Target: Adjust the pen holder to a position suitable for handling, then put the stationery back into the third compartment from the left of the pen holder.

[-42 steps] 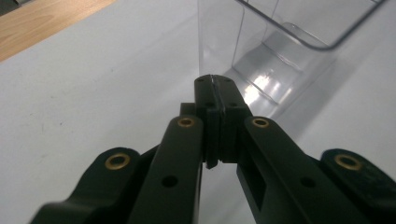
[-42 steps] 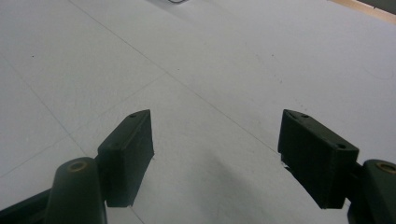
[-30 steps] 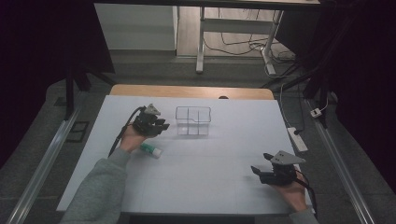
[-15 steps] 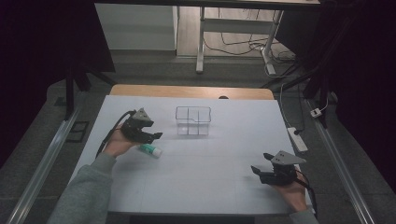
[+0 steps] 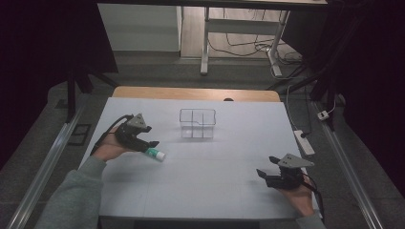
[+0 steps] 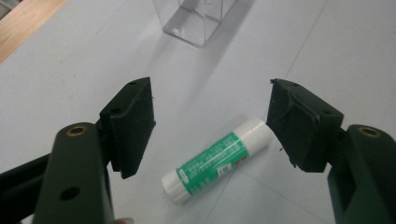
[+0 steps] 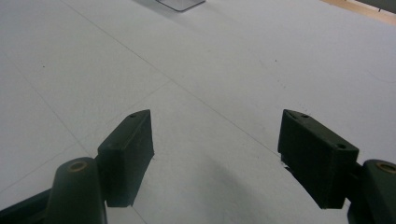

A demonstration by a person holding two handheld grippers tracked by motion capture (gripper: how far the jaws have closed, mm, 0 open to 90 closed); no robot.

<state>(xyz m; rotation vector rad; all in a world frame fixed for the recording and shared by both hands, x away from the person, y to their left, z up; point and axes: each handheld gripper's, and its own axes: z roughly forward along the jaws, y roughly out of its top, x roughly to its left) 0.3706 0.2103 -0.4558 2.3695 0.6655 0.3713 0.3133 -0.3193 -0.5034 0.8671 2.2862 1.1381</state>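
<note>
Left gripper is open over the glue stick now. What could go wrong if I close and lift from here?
The glue stick lies slantwise between the open left gripper fingers, one end near a finger, so closing may roll or pivot it away. The clear box stands just beyond; a forward slip could nudge it.

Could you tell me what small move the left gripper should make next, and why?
Probably lower the left gripper and close it on the glue stick. Its jaws stand wide open on either side of the stick, which lies flat on the white table between them, apparently ungripped.
</note>
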